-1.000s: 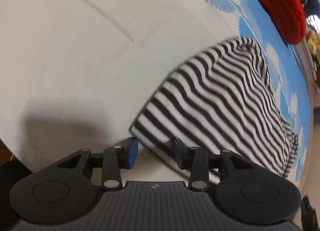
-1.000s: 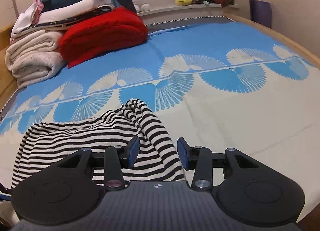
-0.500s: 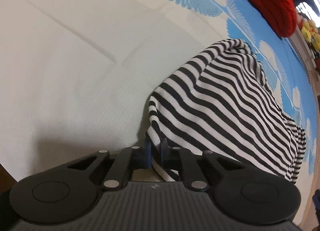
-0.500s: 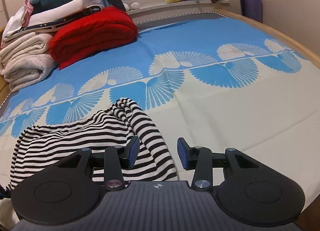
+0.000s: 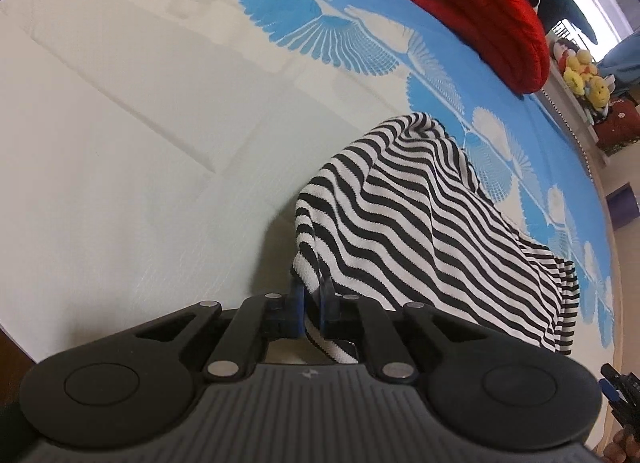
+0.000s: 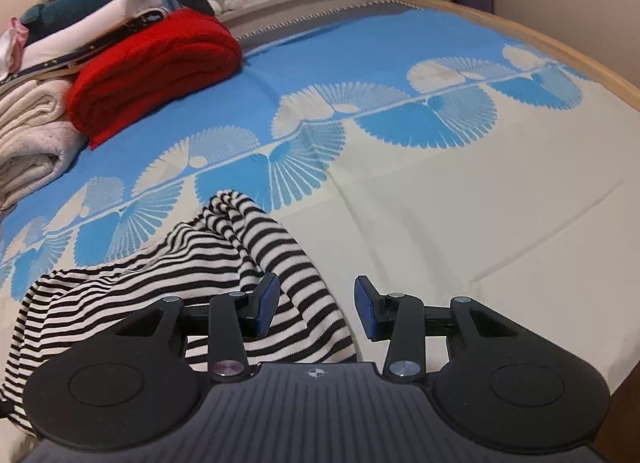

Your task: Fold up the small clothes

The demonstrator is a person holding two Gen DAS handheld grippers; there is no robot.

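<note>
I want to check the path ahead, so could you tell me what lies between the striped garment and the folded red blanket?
Only bare bedspread: the right wrist view shows nothing between the striped garment and the red blanket.

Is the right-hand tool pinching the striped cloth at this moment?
No, the right gripper has its fingers spread wide apart, with the striped garment lying loose beneath them.
</note>
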